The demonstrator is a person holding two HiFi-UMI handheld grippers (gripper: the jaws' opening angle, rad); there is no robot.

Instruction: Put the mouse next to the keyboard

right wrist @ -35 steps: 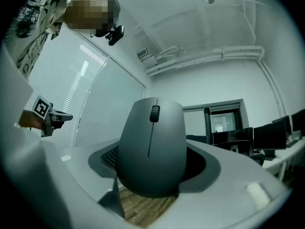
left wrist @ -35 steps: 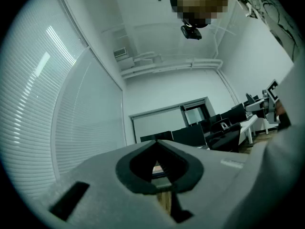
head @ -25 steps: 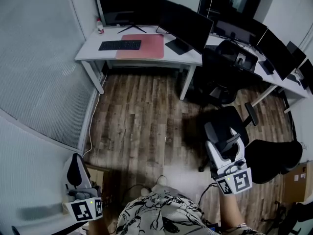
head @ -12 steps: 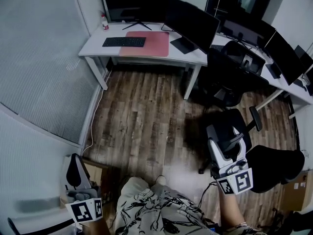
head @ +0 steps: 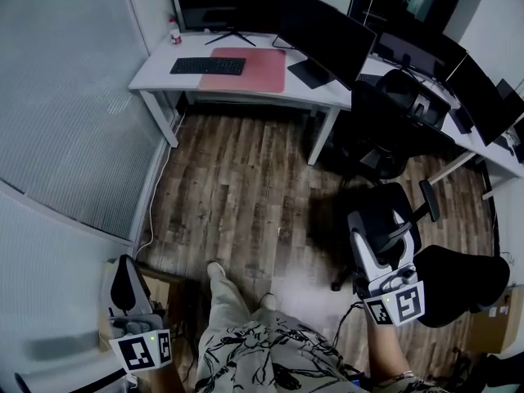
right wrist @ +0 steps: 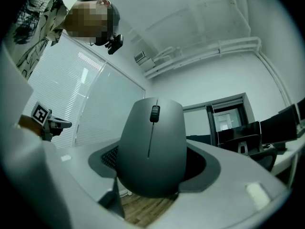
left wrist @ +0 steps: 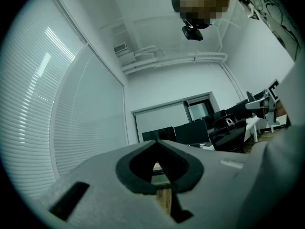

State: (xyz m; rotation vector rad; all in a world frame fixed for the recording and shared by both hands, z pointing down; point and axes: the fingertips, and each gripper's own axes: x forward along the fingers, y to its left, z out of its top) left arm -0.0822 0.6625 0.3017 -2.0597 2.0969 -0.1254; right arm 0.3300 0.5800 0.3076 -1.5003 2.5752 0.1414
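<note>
Person's leg [head: 228,297] now swings forward, its shoe [head: 216,268] planted further out on the wood floor [head: 237,187]. Desk [head: 155,72] and keyboard [head: 207,65] sit slightly higher in head view.

— Open way forward?
— Yes: bare wood floor [head: 229,195] straight ahead, up to the far desk [head: 155,74].
— Room on top?
— Open pink mat [head: 254,70] just right of the keyboard [head: 208,66], reachable from the near edge.
— In the way?
— Monitors [head: 228,5] along the far side; office chairs [head: 391,213] crowding the right; blind-covered wall [head: 74,113] close on the left.
</note>
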